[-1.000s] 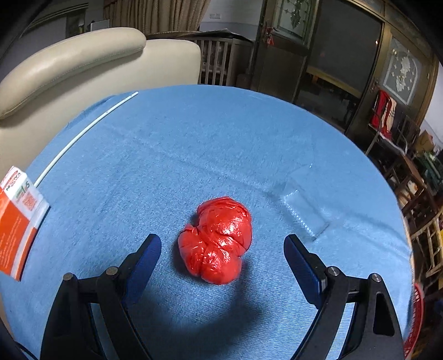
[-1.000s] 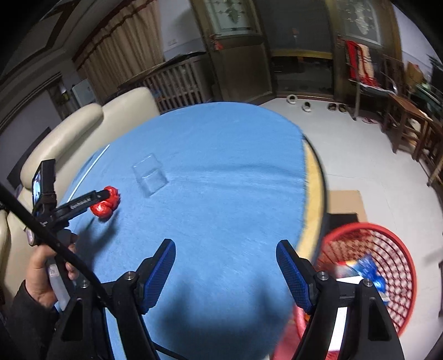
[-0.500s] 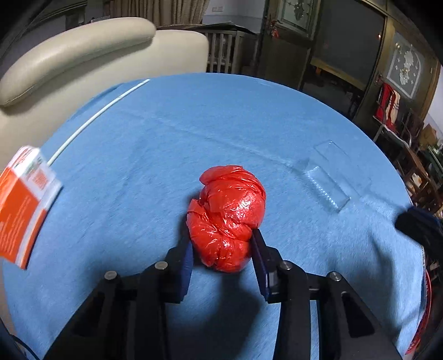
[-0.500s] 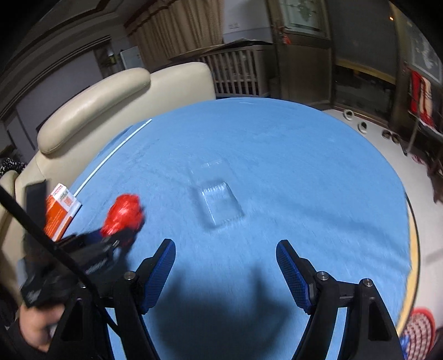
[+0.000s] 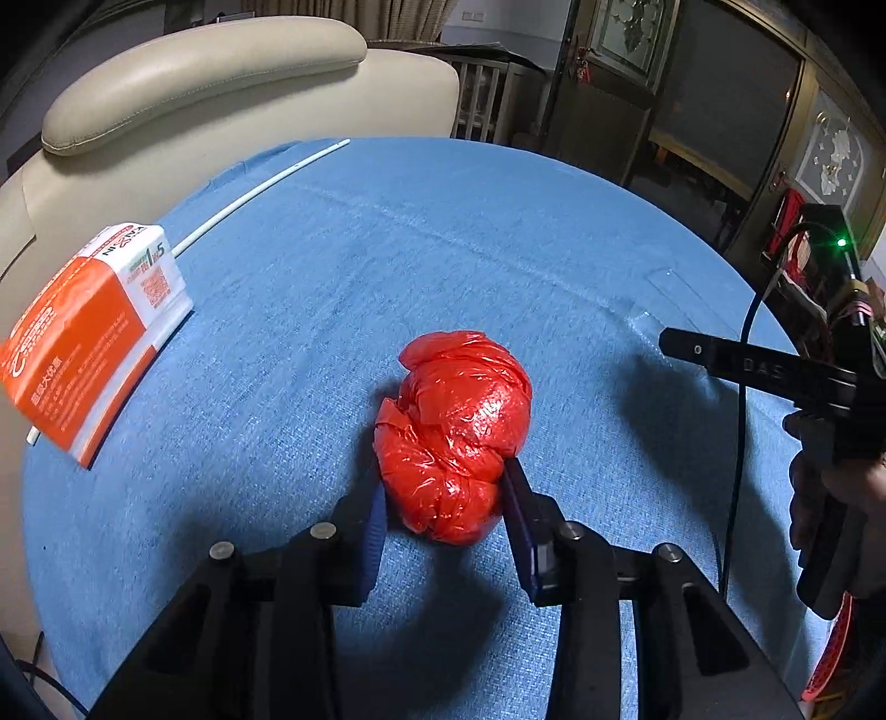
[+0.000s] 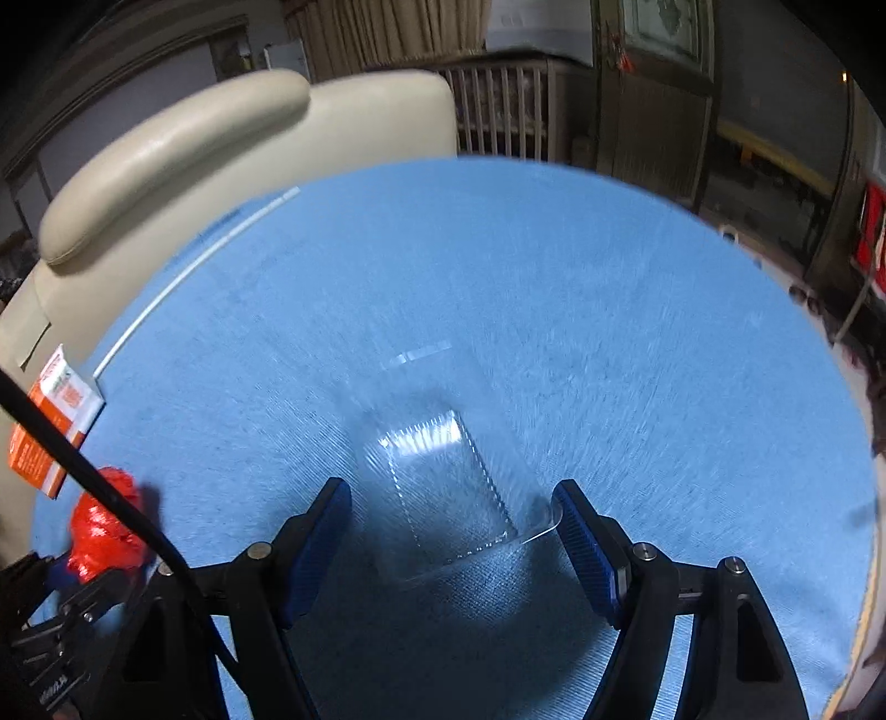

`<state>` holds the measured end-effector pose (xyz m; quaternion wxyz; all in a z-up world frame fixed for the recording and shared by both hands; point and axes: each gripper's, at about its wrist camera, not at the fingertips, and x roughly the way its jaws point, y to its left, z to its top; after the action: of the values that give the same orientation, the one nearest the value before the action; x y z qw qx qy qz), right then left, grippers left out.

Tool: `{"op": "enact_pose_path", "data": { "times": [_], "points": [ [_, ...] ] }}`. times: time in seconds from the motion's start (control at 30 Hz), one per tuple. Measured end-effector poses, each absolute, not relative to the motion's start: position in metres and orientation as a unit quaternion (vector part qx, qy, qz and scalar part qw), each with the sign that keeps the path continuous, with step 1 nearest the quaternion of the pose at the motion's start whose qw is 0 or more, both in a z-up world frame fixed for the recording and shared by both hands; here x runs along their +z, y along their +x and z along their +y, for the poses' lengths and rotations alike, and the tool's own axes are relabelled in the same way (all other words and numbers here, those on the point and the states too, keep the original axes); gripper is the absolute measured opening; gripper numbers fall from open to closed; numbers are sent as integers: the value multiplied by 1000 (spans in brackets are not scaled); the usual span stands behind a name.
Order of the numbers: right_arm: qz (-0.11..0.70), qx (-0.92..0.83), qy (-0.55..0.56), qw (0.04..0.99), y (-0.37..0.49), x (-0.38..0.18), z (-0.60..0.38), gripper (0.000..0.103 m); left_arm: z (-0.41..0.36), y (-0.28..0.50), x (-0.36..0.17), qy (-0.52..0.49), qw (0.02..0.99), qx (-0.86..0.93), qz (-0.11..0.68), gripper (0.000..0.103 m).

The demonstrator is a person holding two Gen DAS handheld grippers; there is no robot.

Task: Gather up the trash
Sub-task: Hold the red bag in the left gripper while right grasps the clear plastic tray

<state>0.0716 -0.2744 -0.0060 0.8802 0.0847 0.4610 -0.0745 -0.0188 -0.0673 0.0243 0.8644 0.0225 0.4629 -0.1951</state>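
At frame centre, my left gripper (image 5: 443, 498) pinches the crumpled red plastic bag (image 5: 454, 432) for binning; my right gripper (image 6: 451, 531), jaws closing yet unclamped, straddles the clear plastic tray (image 6: 443, 476)

Setting: home living room. Evidence: cream leather armchair (image 5: 183, 99) at far left behind round bench (image 5: 498, 232) under blue cloth; beige curtains (image 6: 387, 33); dark wood doors with decorative glass panels (image 5: 626, 33); slatted wooden crib-like rail (image 6: 498, 105) far centre
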Motion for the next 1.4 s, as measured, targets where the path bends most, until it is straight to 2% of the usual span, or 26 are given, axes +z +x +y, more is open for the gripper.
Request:
{"op": "enact_pose_path", "data": {
  "times": [0.03,0.4,0.9,1.4],
  "points": [
    [464,-73,89,878,72,-8,-276,55,-66,-20,25,23,865,-195,463,41],
    [437,-61,104,892,8,15,-269,55,-74,-34,34,27,866,-207,455,41],
    [418,-65,144,894,-89,20,-243,55,-84,-95,53,45,867,-219,445,41],
    [382,-72,182,903,-145,34,-236,55,-92,-138,72,70,873,-240,418,41]
  ]
}}
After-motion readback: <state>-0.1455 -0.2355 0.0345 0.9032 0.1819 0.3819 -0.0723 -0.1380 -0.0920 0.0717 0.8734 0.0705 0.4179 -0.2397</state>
